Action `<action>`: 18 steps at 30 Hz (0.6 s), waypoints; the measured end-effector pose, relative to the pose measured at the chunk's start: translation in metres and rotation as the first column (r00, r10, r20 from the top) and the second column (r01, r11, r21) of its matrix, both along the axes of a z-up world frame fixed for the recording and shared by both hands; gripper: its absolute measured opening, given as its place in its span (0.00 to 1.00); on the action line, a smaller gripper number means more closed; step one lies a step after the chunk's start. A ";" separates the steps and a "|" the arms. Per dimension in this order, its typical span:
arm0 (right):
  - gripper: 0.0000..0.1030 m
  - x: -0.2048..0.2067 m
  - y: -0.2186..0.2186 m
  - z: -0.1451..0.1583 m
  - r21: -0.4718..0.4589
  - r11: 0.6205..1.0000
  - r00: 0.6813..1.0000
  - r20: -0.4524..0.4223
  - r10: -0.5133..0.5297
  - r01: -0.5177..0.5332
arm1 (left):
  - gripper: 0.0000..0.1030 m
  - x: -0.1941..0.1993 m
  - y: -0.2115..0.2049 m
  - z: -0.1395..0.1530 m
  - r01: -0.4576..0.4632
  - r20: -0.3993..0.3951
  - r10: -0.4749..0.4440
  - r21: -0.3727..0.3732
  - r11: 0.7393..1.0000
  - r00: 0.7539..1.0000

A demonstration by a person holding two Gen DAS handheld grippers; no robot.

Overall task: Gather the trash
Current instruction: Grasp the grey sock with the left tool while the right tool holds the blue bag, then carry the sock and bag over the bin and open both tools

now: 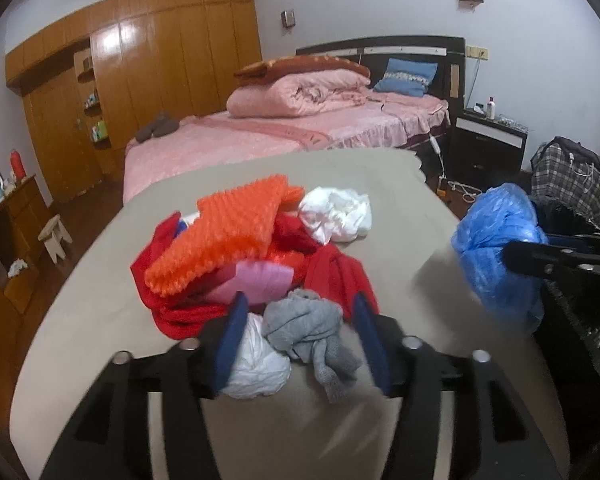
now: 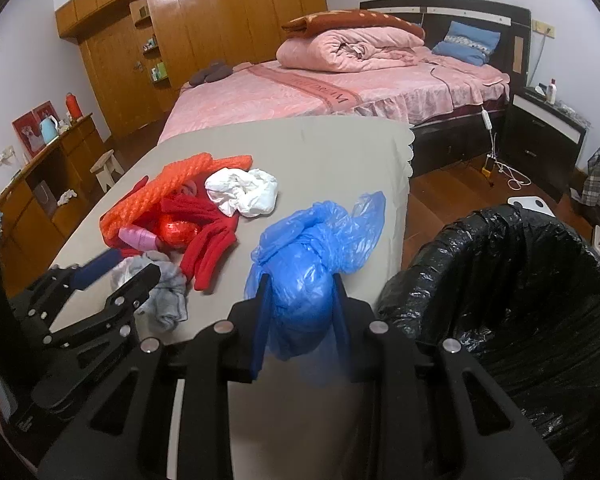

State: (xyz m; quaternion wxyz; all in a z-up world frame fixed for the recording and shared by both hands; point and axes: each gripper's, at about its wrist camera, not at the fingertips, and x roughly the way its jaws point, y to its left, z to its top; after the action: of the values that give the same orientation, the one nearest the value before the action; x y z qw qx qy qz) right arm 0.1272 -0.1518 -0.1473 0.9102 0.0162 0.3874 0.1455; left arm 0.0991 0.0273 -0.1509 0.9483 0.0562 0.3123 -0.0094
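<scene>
Right gripper (image 2: 298, 316) jaws clenched on crumpled blue plastic bag (image 2: 308, 264); black-lined trash bin (image 2: 520, 280) sits immediately right in frame. Left gripper (image 1: 296, 340) jaws spread around grey cloth wad (image 1: 312, 332).

Bin (image 2: 520, 280) cut off; shelf bottles (image 1: 98, 130) indistinct

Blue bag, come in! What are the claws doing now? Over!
Right claw shut on blue bag, beside black-lined bin. Left claw open around grey sock. Nothing between bag and bin.
</scene>
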 end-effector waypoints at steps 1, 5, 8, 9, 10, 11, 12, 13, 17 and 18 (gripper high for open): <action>0.27 0.000 0.000 0.000 -0.001 1.000 1.000 0.000 -0.001 0.001 | 0.57 -0.002 -0.002 0.002 0.009 0.008 -0.009 0.002 1.000 1.000; 0.27 0.001 0.000 0.000 -0.002 1.000 1.000 -0.001 0.001 -0.001 | 0.57 -0.003 -0.008 0.000 0.019 0.002 -0.019 -0.001 1.000 1.000; 0.27 0.002 -0.001 0.000 -0.005 1.000 1.000 -0.008 -0.001 0.001 | 0.57 0.003 -0.009 -0.006 0.015 -0.021 -0.015 -0.013 1.000 1.000; 0.27 0.002 -0.001 -0.001 -0.006 1.000 1.000 -0.010 -0.002 0.002 | 0.57 0.005 -0.008 -0.007 0.011 -0.026 -0.012 -0.015 1.000 1.000; 0.27 0.002 -0.002 -0.001 -0.007 1.000 1.000 -0.012 -0.002 0.002 | 0.57 0.007 -0.008 -0.009 0.004 -0.033 -0.005 -0.016 1.000 0.999; 0.27 0.002 -0.003 -0.001 -0.008 1.000 1.000 -0.013 -0.002 0.002 | 0.57 0.012 -0.007 -0.011 -0.007 -0.042 0.006 -0.017 1.000 0.999; 0.27 0.003 -0.003 -0.001 -0.010 1.000 1.000 -0.013 -0.002 0.002 | 0.57 0.013 -0.007 -0.013 -0.008 -0.046 0.007 -0.020 1.000 0.999; 0.27 0.003 -0.003 -0.001 -0.011 1.000 1.000 -0.014 -0.002 0.002 | 0.56 0.016 -0.007 -0.014 -0.009 -0.049 0.008 -0.021 1.000 0.999; 0.27 0.003 -0.003 -0.001 -0.012 1.000 1.000 -0.014 -0.004 0.004 | 0.33 0.025 -0.008 -0.017 -0.018 -0.057 0.018 -0.010 1.000 0.998; 0.27 0.003 -0.003 -0.001 -0.011 1.000 1.000 -0.012 -0.003 0.003 | 0.32 0.024 -0.008 -0.016 -0.020 -0.053 0.019 -0.009 1.000 0.998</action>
State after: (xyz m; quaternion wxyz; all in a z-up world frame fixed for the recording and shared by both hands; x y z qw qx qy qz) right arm 0.1299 -0.1552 -0.1482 0.9082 0.0124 0.3936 0.1420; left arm 0.1227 0.0189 -0.1669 0.9399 0.0485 0.3379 -0.0029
